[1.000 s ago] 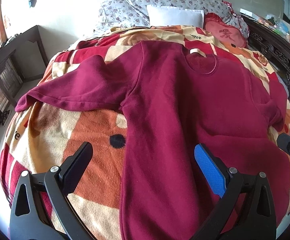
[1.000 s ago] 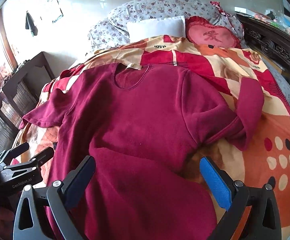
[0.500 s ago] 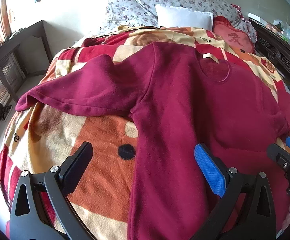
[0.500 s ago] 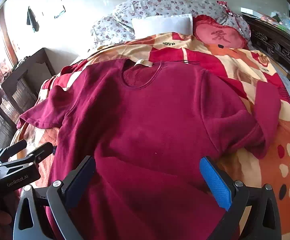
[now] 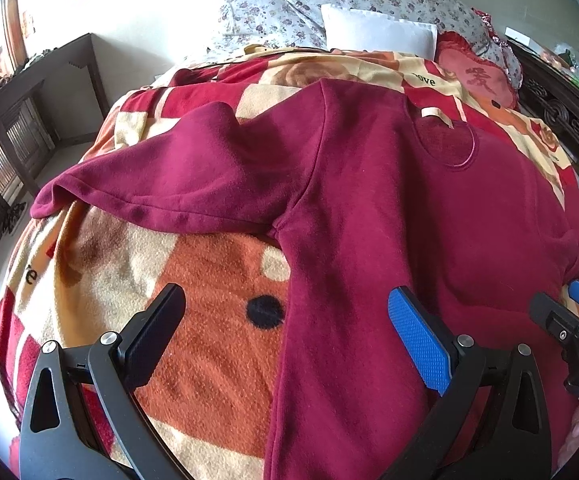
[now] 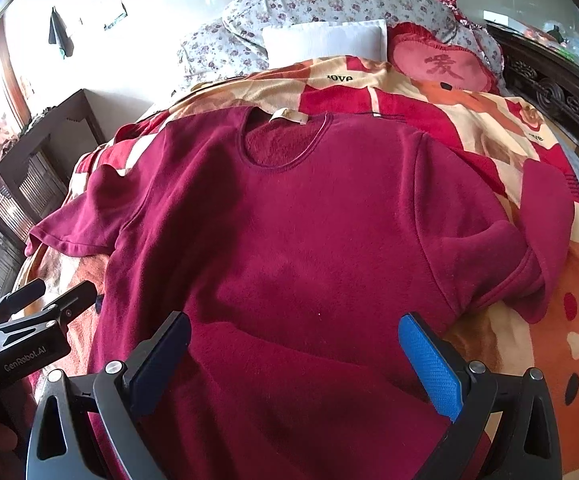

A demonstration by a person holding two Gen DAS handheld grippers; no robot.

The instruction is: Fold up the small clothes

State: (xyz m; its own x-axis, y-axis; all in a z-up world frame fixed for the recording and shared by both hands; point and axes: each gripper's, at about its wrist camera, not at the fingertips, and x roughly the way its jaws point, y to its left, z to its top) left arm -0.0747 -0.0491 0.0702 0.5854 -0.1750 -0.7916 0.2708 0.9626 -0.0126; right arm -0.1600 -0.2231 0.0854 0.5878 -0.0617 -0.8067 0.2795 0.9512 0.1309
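A dark red long-sleeved sweater (image 5: 401, 208) lies face up on a patterned blanket, collar towards the pillows. It also shows in the right wrist view (image 6: 309, 232). Its left sleeve (image 5: 169, 184) stretches out flat to the left. Its right sleeve (image 6: 545, 240) is bent back on itself. My left gripper (image 5: 285, 320) is open and empty, above the sweater's left side edge. My right gripper (image 6: 295, 344) is open and empty, above the sweater's lower body. Each gripper shows at the edge of the other's view.
An orange, red and cream blanket (image 5: 209, 320) covers the bed. Floral pillows (image 6: 329, 12), a white pillow (image 6: 325, 42) and a red cushion (image 6: 441, 66) lie at the head. A dark wooden cabinet (image 5: 29, 120) stands left of the bed, a carved dark frame (image 6: 561, 96) on the right.
Both grippers have moved forward over the sweater towards the collar, the left one drifting left. Both stay open. The sweater has not moved.
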